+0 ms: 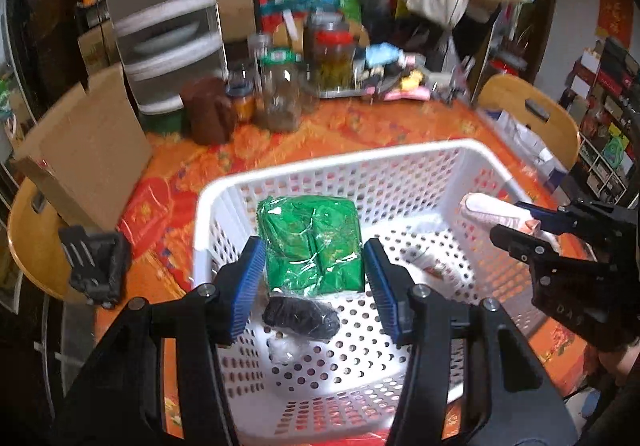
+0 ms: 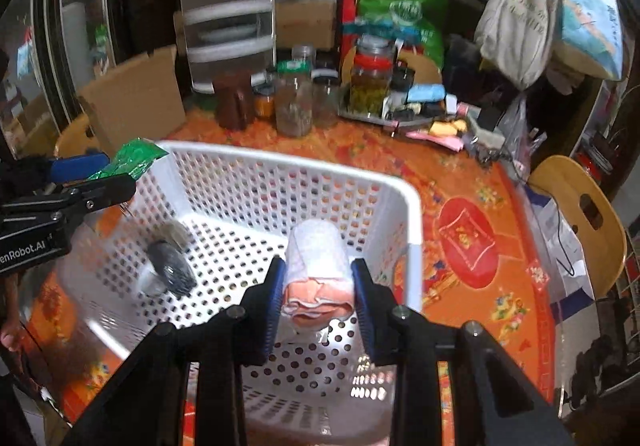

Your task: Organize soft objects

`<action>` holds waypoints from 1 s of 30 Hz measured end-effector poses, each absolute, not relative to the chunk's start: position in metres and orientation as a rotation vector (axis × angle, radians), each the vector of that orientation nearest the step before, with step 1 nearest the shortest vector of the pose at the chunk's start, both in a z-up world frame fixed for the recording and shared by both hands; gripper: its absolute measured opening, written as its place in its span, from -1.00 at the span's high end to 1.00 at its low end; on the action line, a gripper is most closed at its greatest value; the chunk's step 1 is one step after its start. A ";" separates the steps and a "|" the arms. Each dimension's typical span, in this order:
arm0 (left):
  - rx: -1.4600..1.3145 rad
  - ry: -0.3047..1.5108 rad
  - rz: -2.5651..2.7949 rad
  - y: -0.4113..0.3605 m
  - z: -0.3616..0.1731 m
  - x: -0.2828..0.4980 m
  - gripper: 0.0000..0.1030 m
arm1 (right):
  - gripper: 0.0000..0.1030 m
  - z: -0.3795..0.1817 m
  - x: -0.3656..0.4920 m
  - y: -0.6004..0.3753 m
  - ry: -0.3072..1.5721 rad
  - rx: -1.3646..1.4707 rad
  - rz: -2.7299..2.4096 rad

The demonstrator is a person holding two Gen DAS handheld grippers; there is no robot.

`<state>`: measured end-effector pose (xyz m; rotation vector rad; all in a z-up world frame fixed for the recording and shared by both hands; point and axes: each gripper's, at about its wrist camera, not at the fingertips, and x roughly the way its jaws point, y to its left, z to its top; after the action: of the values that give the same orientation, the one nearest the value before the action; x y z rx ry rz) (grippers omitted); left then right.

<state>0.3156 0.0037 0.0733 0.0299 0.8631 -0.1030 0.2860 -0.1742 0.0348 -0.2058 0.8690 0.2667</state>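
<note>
My left gripper is shut on a green plastic-wrapped soft pack and holds it over the white perforated basket. My right gripper is shut on a rolled white and pink cloth above the basket's right side. The cloth and the right gripper also show in the left wrist view. A black bundle in clear wrap lies on the basket floor; it also shows in the right wrist view. The left gripper with the green pack shows at the left.
The basket stands on an orange patterned tablecloth. Several glass jars and clutter stand at the table's back. A cardboard box is at the left. Wooden chairs stand at both sides.
</note>
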 end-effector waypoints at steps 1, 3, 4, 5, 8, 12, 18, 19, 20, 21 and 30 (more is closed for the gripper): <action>0.039 0.882 -0.104 0.002 0.063 0.320 0.05 | 0.37 0.030 0.288 -0.173 0.880 -0.204 0.268; 0.060 0.901 -0.099 -0.002 0.050 0.325 0.05 | 0.37 0.019 0.293 -0.171 0.901 -0.197 0.274; 0.069 0.913 -0.099 -0.005 0.042 0.329 0.05 | 0.37 0.017 0.293 -0.170 0.903 -0.202 0.270; 0.070 0.924 -0.103 -0.006 0.037 0.331 0.05 | 0.38 0.015 0.295 -0.169 0.907 -0.205 0.270; 0.070 0.946 -0.111 -0.008 0.026 0.332 0.05 | 0.38 0.008 0.299 -0.165 0.927 -0.214 0.275; 0.064 0.968 -0.109 -0.004 0.021 0.333 0.04 | 0.38 0.005 0.298 -0.158 0.929 -0.242 0.273; 0.053 0.988 -0.109 0.002 0.014 0.334 0.03 | 0.37 0.001 0.299 -0.155 0.948 -0.245 0.286; 0.052 0.987 -0.111 0.003 0.014 0.334 0.02 | 0.31 0.002 0.298 -0.156 0.942 -0.234 0.289; 0.051 0.985 -0.114 0.003 0.014 0.332 0.01 | 0.20 0.004 0.297 -0.157 0.940 -0.228 0.294; 0.049 0.981 -0.117 0.004 0.016 0.331 -0.09 | 0.13 0.005 0.295 -0.158 0.937 -0.219 0.301; 0.017 0.880 -0.135 0.012 0.047 0.303 -0.89 | -0.60 0.029 0.272 -0.174 0.888 -0.171 0.328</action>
<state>0.3030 0.0119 0.0466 0.0166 0.8805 -0.1347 0.2718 -0.1740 0.0289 -0.1707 0.8879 0.3279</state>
